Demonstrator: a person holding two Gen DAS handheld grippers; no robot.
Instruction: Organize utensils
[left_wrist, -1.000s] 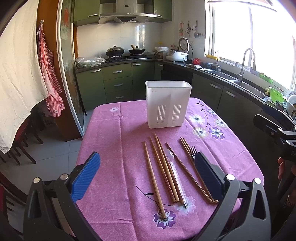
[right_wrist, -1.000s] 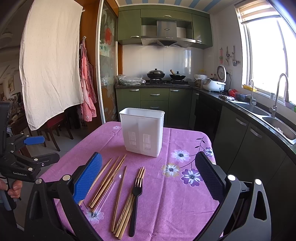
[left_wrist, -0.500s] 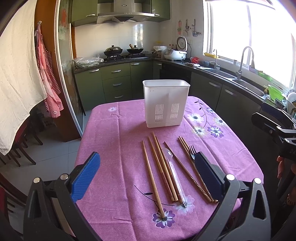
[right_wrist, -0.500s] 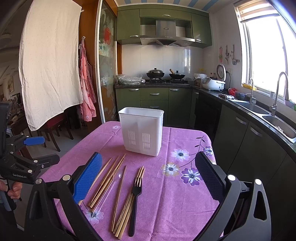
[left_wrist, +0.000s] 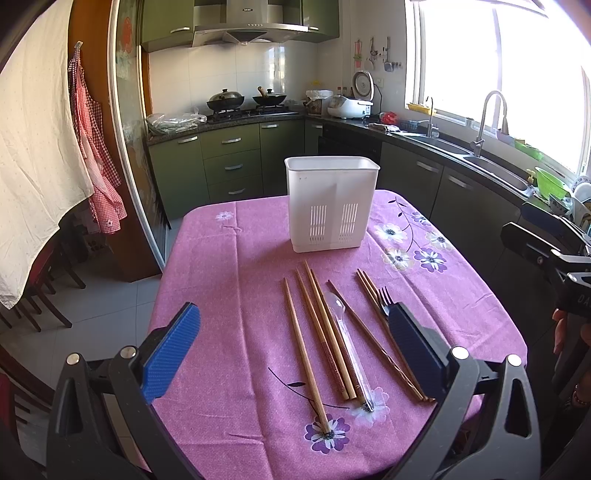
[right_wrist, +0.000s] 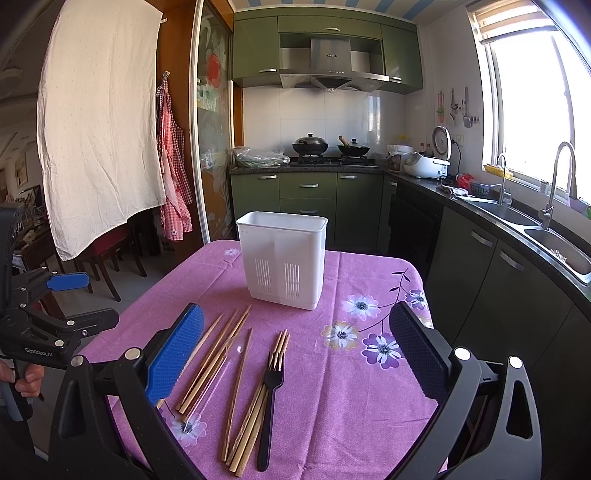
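Pink floral tablecloth (left_wrist: 229, 280), white caddy (left_wrist: 331, 205), black fork (right_wrist: 270, 398)

The left gripper (left_wrist: 293, 354) is held above the near edge of the table, its fingers spread wide with nothing between them. The right gripper (right_wrist: 295, 354) is likewise held over the near edge, fingers wide apart and empty. A hand (right_wrist: 26, 380) is seen wrapped around the left gripper's handle beyond the table's left edge.
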